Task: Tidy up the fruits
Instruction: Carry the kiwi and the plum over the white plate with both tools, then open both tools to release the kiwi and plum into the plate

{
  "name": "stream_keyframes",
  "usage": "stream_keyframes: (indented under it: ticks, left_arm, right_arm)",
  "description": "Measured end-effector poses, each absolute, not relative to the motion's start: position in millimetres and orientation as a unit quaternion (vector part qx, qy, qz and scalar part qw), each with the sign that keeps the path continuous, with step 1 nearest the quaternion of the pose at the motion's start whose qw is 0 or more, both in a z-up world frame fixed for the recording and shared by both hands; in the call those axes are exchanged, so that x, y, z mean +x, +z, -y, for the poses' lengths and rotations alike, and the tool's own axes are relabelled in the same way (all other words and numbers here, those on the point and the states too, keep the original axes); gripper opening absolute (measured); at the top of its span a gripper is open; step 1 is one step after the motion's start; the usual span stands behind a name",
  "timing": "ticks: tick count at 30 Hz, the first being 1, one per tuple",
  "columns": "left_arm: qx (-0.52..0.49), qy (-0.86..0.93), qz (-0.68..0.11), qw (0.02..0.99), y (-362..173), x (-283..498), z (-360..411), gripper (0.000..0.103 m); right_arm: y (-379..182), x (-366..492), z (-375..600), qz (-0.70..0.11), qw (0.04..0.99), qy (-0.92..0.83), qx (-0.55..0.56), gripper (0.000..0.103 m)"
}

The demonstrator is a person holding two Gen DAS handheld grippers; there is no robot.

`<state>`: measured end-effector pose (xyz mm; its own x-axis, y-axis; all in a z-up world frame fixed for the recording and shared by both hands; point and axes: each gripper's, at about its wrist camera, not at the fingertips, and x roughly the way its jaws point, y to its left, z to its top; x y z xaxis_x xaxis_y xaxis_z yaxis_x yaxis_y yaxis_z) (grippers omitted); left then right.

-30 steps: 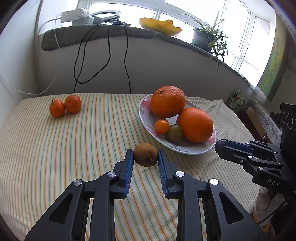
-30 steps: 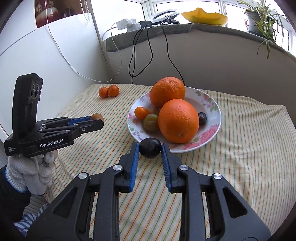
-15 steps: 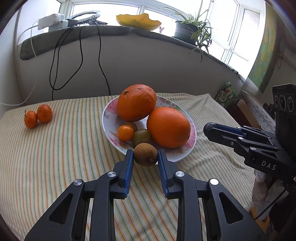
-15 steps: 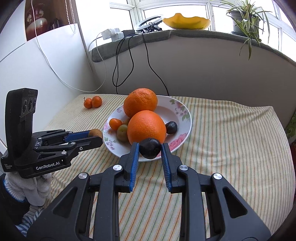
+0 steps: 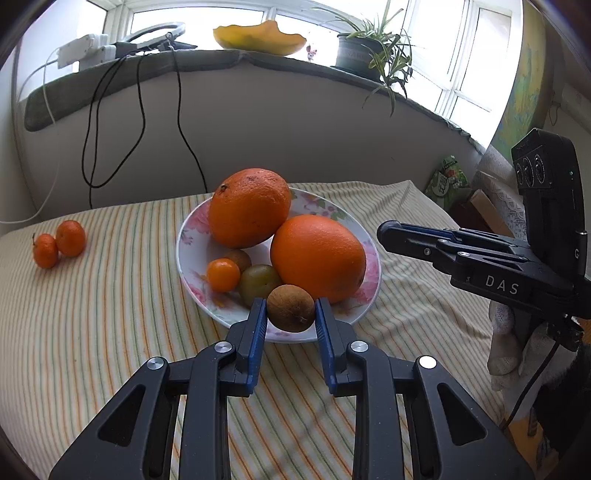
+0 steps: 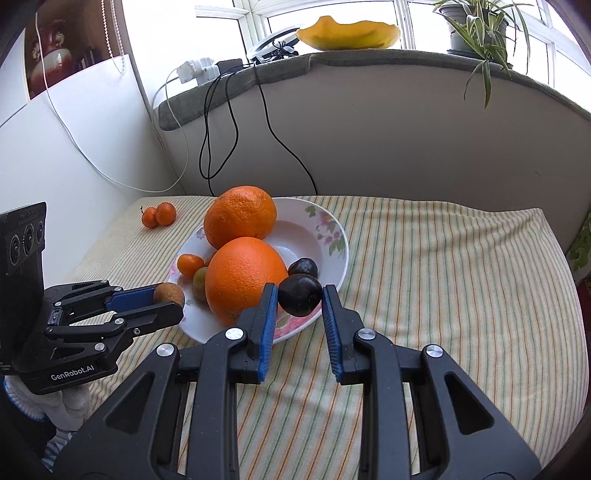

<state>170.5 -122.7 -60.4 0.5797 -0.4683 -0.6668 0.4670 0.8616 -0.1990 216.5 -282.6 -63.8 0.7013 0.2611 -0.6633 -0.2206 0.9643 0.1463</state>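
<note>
My left gripper (image 5: 290,314) is shut on a brown kiwi (image 5: 290,307) and holds it over the near rim of the floral plate (image 5: 192,236). My right gripper (image 6: 298,301) is shut on a dark plum (image 6: 299,294) over the plate's near right rim (image 6: 338,240). The plate holds two big oranges (image 5: 317,256), a small orange fruit (image 5: 222,274), a green plum (image 5: 260,280) and a second dark plum (image 6: 303,266). Two tangerines (image 5: 59,243) lie on the striped cloth at the far left.
The striped cloth covers the table (image 6: 443,277). A curved wall stands behind, with black cables (image 5: 181,122) hanging down it. The sill above holds a yellow dish (image 5: 258,35), a potted plant (image 5: 365,55) and a power strip (image 5: 85,48).
Both grippers have moved closer to the plate with their fruit held. The kiwi and the dark plum now hang over the plate's near rim.
</note>
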Motion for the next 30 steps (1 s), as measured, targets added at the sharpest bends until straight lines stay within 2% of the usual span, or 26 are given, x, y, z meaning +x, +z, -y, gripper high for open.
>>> stream_keyframes:
  ticks: [28,30]
  left_arm:
    - [0.008,-0.268,-0.374,0.888,-62.0,172.5,124.0,0.026]
    - [0.009,-0.268,-0.373,0.888,-61.7,172.5,124.4,0.028]
  right_arm:
    - [-69.6,267.5,284.8,-0.381,0.916,0.121,0.036,0.026]
    - [-68.6,270.9,285.2,-0.381,0.915,0.123,0.039,0.026]
